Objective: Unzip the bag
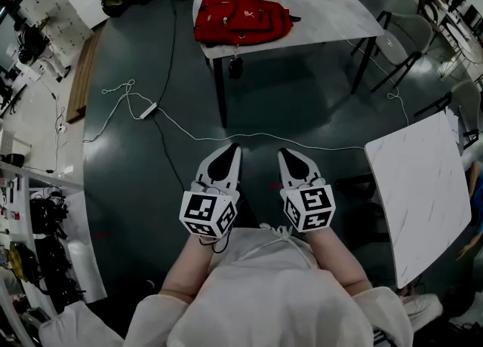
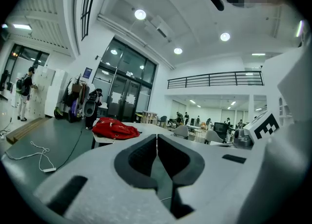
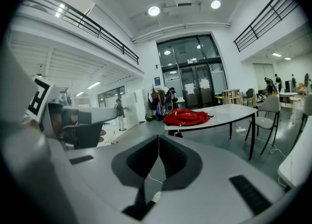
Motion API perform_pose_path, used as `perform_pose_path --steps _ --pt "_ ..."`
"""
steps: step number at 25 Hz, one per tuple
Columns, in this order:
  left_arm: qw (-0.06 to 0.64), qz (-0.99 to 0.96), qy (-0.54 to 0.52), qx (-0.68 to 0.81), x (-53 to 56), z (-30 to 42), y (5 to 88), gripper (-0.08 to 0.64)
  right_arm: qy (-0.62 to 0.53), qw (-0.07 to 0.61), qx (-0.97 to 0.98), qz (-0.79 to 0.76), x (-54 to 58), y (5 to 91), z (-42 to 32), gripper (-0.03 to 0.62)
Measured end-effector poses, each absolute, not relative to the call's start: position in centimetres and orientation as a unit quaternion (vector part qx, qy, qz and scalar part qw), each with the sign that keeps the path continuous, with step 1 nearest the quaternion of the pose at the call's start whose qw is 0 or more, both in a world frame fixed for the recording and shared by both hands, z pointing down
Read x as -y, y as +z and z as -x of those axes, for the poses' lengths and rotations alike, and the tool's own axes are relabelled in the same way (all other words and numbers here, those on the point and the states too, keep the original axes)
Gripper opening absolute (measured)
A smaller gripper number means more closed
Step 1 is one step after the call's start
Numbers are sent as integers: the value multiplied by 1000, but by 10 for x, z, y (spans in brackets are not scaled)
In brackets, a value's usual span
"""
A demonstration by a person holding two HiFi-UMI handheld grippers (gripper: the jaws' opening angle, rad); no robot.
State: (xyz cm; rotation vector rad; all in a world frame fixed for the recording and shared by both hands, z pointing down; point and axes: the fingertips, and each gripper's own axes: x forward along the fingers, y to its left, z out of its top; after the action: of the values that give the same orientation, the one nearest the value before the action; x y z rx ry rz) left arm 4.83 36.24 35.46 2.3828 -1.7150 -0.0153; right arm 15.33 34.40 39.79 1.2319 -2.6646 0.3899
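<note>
A red backpack (image 1: 241, 17) lies flat on the left end of a white marble-topped table (image 1: 332, 10), far ahead of me. It also shows small in the left gripper view as the red backpack (image 2: 115, 129) and in the right gripper view as the red backpack (image 3: 185, 117). My left gripper (image 1: 230, 151) and right gripper (image 1: 290, 155) are held side by side close to my body, well short of the table. Both are shut with their tips meeting and nothing between them.
A white cable with a power strip (image 1: 148, 110) runs across the dark floor between me and the table. A second white table (image 1: 423, 191) stands at my right, with chairs (image 1: 404, 44) beyond. Shelving and gear line the left wall (image 1: 30, 210).
</note>
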Motion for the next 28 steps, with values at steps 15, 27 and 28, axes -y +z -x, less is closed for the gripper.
perform_pose_path --steps 15,27,28 --pt "134 -829 -8 543 -147 43 379 25 158 122 867 -457 -144 424 -74 28" --pt "175 -843 25 508 44 147 410 25 202 176 841 -471 32 451 32 29" --pt "179 -844 31 505 55 152 415 25 210 180 837 -472 43 456 37 28"
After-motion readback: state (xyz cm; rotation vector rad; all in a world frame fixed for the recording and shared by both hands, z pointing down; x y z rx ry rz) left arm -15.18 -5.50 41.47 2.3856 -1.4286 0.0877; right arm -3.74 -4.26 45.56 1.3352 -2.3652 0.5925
